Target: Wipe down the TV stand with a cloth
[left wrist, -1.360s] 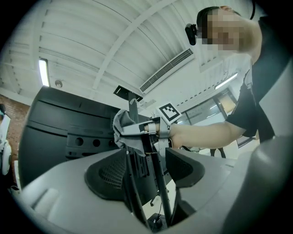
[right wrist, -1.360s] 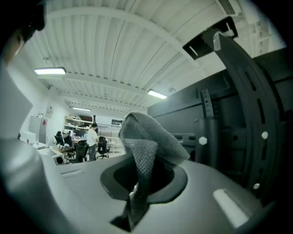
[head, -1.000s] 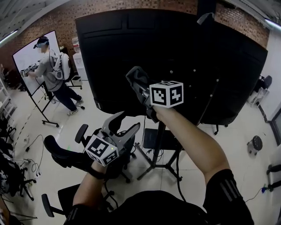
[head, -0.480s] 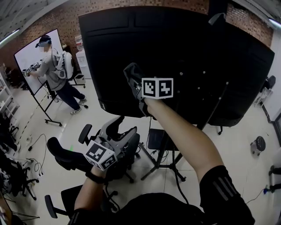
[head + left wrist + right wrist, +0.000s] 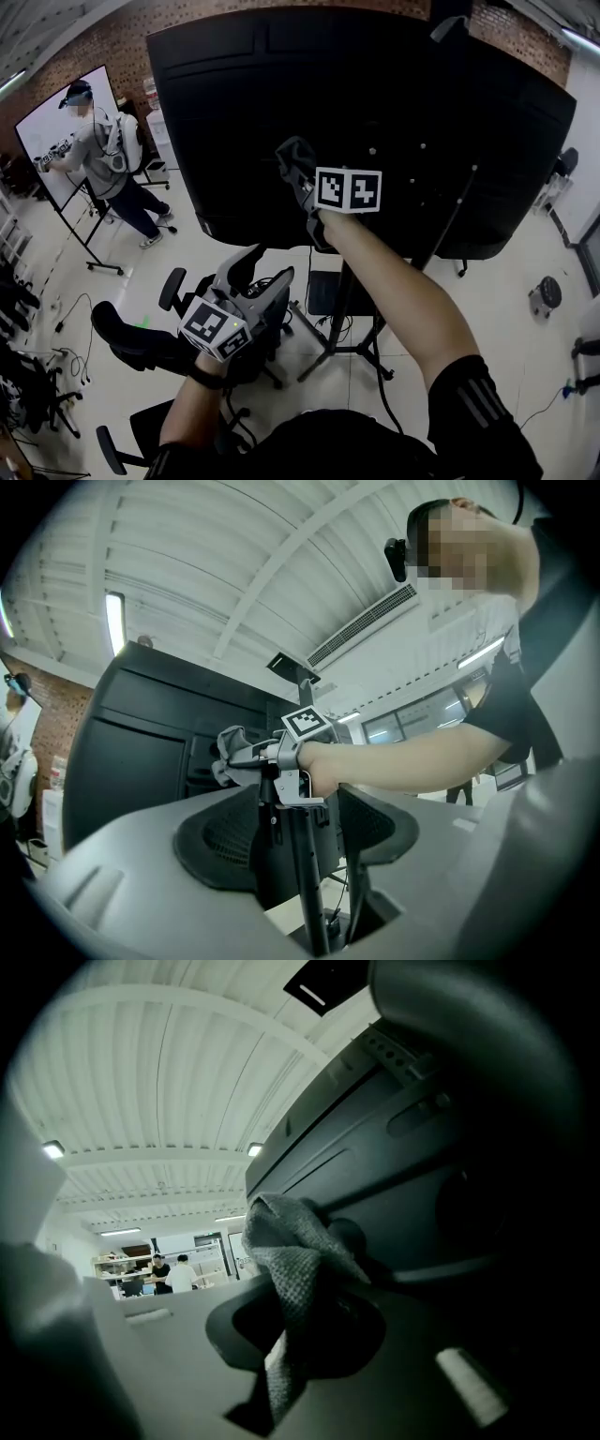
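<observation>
A large black TV shows its back panel on a stand whose pole runs down to spread legs. My right gripper is raised against the panel's lower middle and is shut on a grey cloth. In the right gripper view the cloth bunches between the jaws and touches the dark panel. My left gripper hangs lower, open and holding nothing, above an office chair. In the left gripper view its pads frame the stand pole and the cloth above.
Black office chairs stand at lower left, under my left arm. A person works at a whiteboard at far left. The stand's legs and a cable lie on the pale floor. A small stool is at right.
My right gripper with the cloth shifted a little left along the TV's back, then back right. The left gripper stayed low and open.
</observation>
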The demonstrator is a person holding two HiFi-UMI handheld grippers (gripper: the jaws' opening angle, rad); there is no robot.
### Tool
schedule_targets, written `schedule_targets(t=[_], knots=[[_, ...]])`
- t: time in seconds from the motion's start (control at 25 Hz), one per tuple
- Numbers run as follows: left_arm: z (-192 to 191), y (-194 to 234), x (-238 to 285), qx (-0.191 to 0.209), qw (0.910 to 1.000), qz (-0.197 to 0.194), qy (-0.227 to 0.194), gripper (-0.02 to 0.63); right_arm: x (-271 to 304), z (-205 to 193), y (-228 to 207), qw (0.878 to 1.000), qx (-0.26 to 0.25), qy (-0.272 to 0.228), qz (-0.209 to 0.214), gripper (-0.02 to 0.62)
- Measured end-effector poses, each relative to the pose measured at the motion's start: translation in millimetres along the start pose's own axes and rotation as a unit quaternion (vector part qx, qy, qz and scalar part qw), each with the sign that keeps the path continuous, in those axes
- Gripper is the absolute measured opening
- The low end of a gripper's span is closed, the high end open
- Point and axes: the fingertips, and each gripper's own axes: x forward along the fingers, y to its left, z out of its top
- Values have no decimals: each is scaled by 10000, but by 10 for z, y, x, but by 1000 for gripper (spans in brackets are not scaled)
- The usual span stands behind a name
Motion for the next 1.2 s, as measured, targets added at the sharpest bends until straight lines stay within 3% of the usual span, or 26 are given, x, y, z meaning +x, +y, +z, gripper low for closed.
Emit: schedule_targets(t=[0.44, 0.6, 0.76, 0.96, 1.2], knots=[[-35, -186, 306, -27, 9993, -368, -19, 291, -319, 76, -168, 9994, 115, -273, -199, 28], [-47, -186, 324, -40, 9992, -398, -13, 291, -440, 155, -139, 9969, 473, -618, -140, 28], [-33, -193, 354, -53, 9990, -445, -37, 291, -658, 230, -6, 9960, 458, -756, 141, 28], [2, -267, 443, -22, 9984, -553, -104, 291, -1139, 254, 226, 9939, -385, -798, 655, 28], [62, -381, 596, 52, 9973, -724, -147, 291, -1751, 625, 14, 9818, -1640, -921, 264, 28]])
